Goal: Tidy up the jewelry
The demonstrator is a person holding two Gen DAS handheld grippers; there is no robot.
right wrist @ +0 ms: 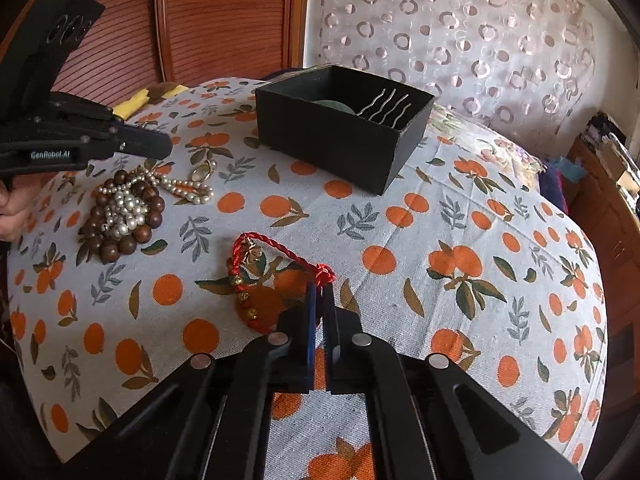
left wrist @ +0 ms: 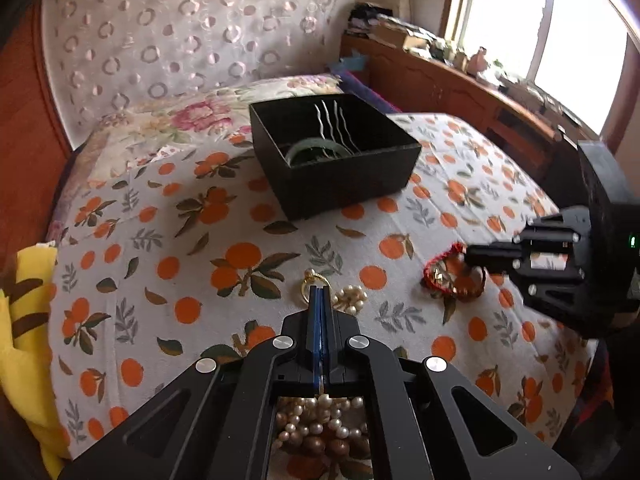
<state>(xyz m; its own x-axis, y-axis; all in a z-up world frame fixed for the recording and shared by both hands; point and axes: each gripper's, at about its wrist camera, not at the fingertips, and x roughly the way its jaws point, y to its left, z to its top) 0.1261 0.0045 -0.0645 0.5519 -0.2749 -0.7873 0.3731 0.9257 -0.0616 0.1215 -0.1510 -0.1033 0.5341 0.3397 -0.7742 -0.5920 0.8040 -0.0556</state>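
Note:
A black open box (left wrist: 336, 152) stands on the orange-print bedsheet; it holds a green bangle (left wrist: 316, 151) and wavy silver hairpins (left wrist: 334, 126). It also shows in the right wrist view (right wrist: 340, 124). My left gripper (left wrist: 320, 292) is shut and empty above a pile of pearl strands (left wrist: 320, 424) and brown wooden beads (right wrist: 120, 216), next to a gold ring pendant (left wrist: 314, 280). My right gripper (right wrist: 320, 290) is shut on the knot end of a red braided cord bracelet (right wrist: 256, 276), which lies on the sheet. From the left wrist view the right gripper (left wrist: 472, 256) meets that bracelet (left wrist: 448, 276).
A yellow cloth (left wrist: 28, 344) lies at the bed's left edge. A floral pillow (left wrist: 208, 112) sits behind the box. A wooden headboard shelf (left wrist: 460, 76) with clutter runs under the window. A wooden wardrobe (right wrist: 200, 12) stands behind the bed.

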